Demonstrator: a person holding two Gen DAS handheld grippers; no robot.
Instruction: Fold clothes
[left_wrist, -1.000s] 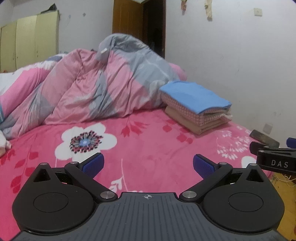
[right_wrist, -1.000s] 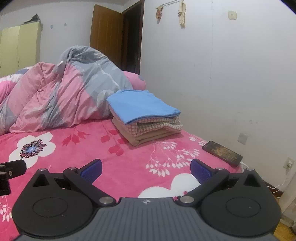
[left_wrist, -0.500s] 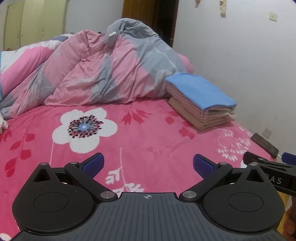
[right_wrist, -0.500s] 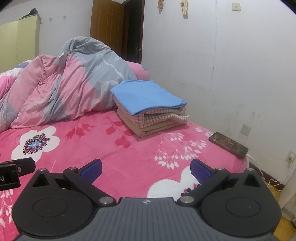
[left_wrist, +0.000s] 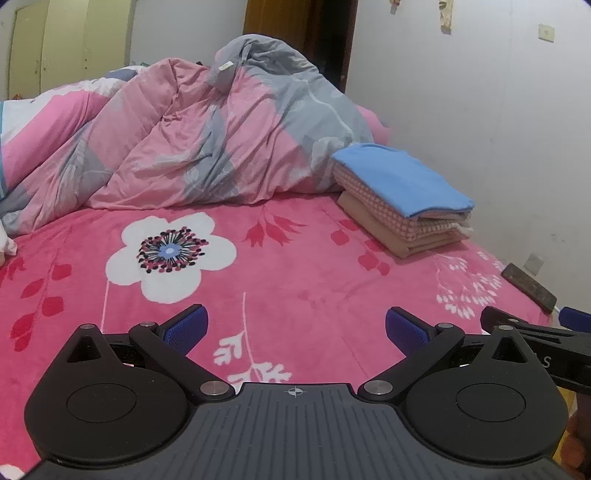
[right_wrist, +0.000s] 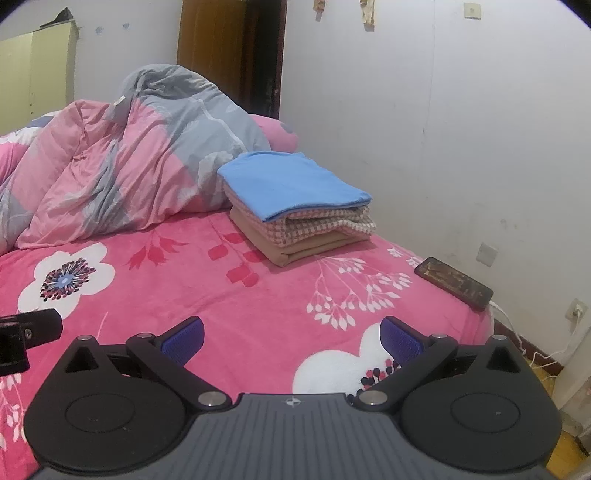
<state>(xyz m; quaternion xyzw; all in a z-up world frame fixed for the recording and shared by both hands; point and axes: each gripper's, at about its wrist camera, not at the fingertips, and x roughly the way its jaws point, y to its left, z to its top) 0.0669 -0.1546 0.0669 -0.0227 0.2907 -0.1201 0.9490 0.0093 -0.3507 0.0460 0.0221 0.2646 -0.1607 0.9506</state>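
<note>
Both views tilted downward since a second ago; more bedspread (left_wrist: 295, 280) visible. Left gripper (left_wrist: 294, 326) and right gripper (right_wrist: 291, 334) spread apart, empty. Folded stack (right_wrist: 295, 206) ahead, well clear. Folding likely complete.

Dim, bluish indoor light; sharp focus; fisheye-bent edges.

The left gripper (left_wrist: 294, 328) is black, with two round discs, silver screws and a ribbed grey body. Its fingertips (left_wrist: 186, 326) carry textured blue pads. The right gripper (right_wrist: 291, 336) looks identical.
</note>
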